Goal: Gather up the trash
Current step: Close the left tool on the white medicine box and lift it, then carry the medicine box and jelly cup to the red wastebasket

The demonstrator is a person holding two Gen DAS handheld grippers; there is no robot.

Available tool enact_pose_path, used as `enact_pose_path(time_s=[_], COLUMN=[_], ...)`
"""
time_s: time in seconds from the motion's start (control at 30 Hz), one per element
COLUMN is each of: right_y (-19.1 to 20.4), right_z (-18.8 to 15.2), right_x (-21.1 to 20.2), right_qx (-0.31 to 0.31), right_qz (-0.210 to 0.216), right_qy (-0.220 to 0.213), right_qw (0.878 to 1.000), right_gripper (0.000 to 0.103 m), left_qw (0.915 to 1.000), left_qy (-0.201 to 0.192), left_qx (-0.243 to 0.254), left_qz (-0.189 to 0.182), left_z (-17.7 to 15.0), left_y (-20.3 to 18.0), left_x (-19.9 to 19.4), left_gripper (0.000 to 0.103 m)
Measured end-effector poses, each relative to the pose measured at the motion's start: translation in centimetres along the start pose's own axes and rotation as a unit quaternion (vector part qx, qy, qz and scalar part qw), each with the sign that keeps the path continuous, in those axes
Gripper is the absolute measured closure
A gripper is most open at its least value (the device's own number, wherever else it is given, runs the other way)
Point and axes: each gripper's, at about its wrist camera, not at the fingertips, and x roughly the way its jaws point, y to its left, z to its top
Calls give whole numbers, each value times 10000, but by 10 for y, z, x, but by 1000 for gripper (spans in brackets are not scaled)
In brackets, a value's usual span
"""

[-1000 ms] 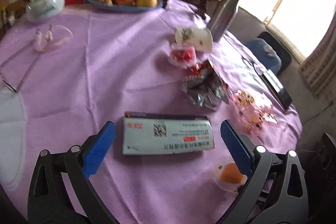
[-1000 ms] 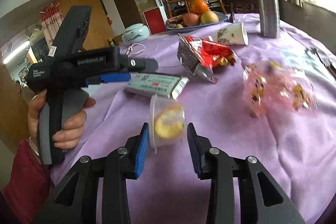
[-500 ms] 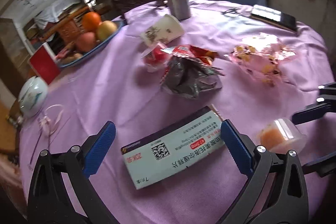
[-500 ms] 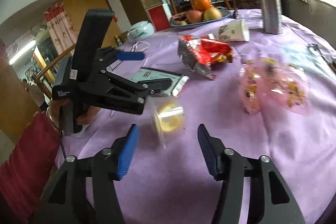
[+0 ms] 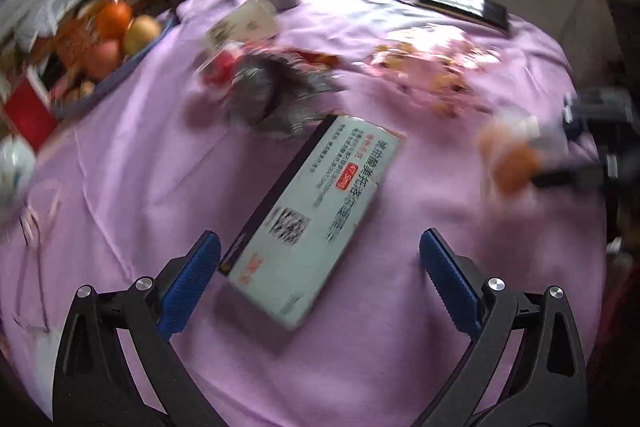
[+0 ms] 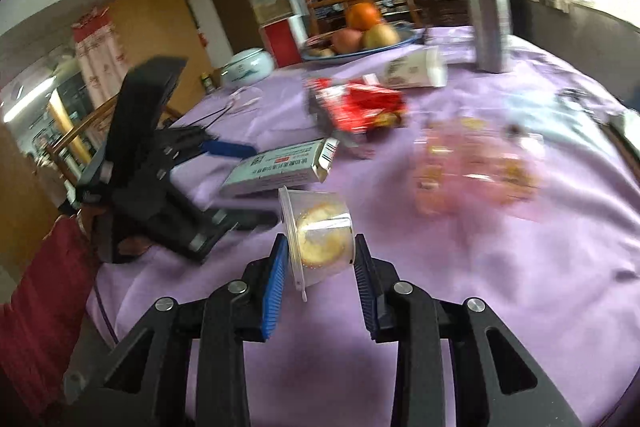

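Note:
My right gripper [image 6: 320, 267] is shut on a clear plastic cup [image 6: 320, 235] with orange-yellow contents, lying on its side between the blue pads. The cup also shows blurred in the left wrist view [image 5: 512, 159]. My left gripper [image 5: 316, 279] is open, its pads either side of the near end of a white medicine box [image 5: 316, 207] lying on the purple tablecloth [image 5: 120, 167]. The box shows in the right wrist view [image 6: 280, 167] too. A crumpled red and silver snack bag [image 6: 356, 103], a pink candy wrapper bag [image 6: 476, 163] and a tipped paper cup [image 6: 416, 69] lie beyond.
A steel bottle [image 6: 490, 15] and a fruit plate [image 6: 356, 31] stand at the far side. A white lidded bowl [image 6: 248, 65] sits far left. A dark phone or tablet [image 5: 464, 5] lies near the far table edge. The left gripper's body [image 6: 152, 155] is left of the cup.
My right gripper has closed from open onto the plastic cup. My left gripper has swung so the medicine box now lies diagonally between its open pads, closer in.

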Motion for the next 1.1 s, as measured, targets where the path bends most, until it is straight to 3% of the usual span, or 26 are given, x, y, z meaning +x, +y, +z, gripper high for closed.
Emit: enact_pose_path(time_s=[0.07, 0.13, 0.17, 0.2, 0.27, 0.43, 0.5, 0.6, 0.83, 0.97, 1.1], right_y=[-14, -24, -27, -30, -34, -37, -39, -47, -68, -77, -92], right_z=[-1, -2, -2, -1, -2, -9, -12, -14, -29, -44, -61], right_x=[-15, -23, -26, -26, -28, -37, -44, -63, -105, -127, -149], right_qx=[148, 247, 293, 324, 390, 381, 425, 559, 730, 826, 967], right_qz=[-80, -124, -130, -127, -79, -94, -173, -181, -281, -359, -482], right_qy=[-112, -188, -218, -230, -245, -329, -434, -634, -863, -963, -1061], right_qw=[9998, 9994, 9992, 9991, 9989, 9987, 9980, 9963, 9932, 9913, 9885], right_gripper=[70, 70, 70, 70, 70, 70, 70, 70, 70, 70, 70], left_qw=[9999, 9943, 9914, 9900, 9935, 9900, 9858, 9773, 9571, 9544, 9570], left_qy=[-124, -191, -144, -20, 298, 407, 407, 175, -595, -786, -939], left_qx=[-68, -699, -882, -1039, -969, -1333, -1569, -2077, -2837, -2875, -2733], left_qz=[-79, -786, -951, -955, -507, 215, 438, 369, -52, -188, -268], left_z=[2, 4, 6, 7, 8, 17, 20, 16, 6, 9, 16], left_y=[0, 12, 15, 17, 11, 5, 4, 5, -14, -37, -69], left_x=[-7, -12, -10, -5, 7, 13, 12, -1, -44, -59, -72], left_gripper=[7, 7, 9, 13, 19, 35, 50, 56, 57, 57, 56])
